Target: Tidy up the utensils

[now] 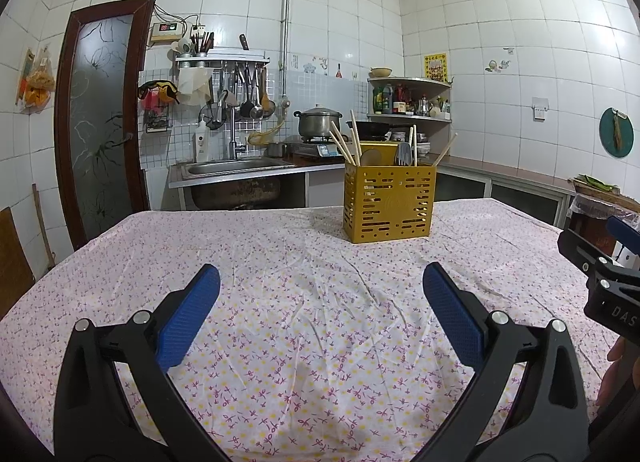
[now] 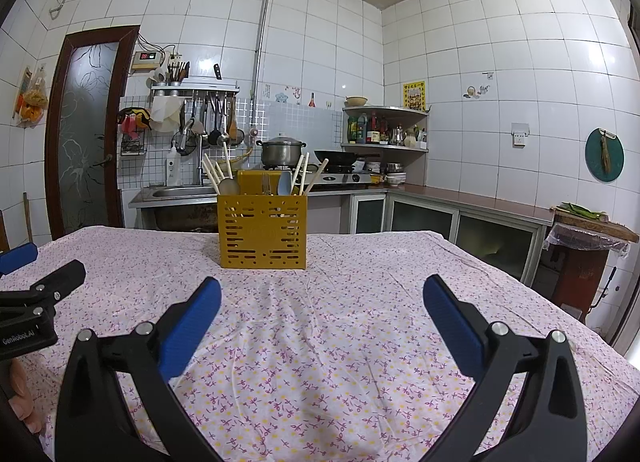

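Note:
A yellow slotted utensil holder [image 1: 388, 202] stands upright on the table near its far edge; it also shows in the right wrist view [image 2: 263, 232]. It holds several wooden chopsticks [image 1: 345, 144], a wooden spoon [image 2: 229, 186], a fork [image 2: 266, 184] and a pale blue spoon [image 2: 285, 184]. My left gripper [image 1: 321, 282] is open and empty, low over the cloth, well short of the holder. My right gripper [image 2: 322, 294] is open and empty too, in front of the holder. Each gripper shows at the edge of the other's view: the right gripper [image 1: 600, 262], the left gripper [image 2: 36, 282].
The table is covered with a pink flowered cloth [image 1: 300, 282]. Behind it are a sink [image 1: 236, 168], a stove with a pot [image 1: 319, 122] and a wok [image 2: 338, 158], a corner shelf of bottles [image 1: 408, 98] and a counter [image 2: 480, 202]. A stand with a chopping board [image 2: 592, 222] is at right.

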A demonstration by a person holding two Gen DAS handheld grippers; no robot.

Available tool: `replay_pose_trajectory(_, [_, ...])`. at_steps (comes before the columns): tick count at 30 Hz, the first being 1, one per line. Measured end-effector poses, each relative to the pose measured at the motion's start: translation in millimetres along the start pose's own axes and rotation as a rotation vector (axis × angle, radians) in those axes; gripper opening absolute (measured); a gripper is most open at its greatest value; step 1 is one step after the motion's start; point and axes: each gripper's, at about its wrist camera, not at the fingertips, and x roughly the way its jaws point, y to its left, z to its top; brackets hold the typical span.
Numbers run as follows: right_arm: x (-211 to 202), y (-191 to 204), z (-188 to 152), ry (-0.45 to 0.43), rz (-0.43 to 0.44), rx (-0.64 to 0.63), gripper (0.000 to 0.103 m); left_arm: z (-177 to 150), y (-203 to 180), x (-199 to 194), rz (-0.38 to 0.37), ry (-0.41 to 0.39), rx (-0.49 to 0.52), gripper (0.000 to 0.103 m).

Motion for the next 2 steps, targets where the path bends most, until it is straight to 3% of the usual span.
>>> replay_pose_trajectory(2, [0.0, 0.0, 0.0, -0.001, 0.000, 0.000, 0.099, -0.4, 0.2, -0.4, 0.000, -0.003, 0.001, 0.098])
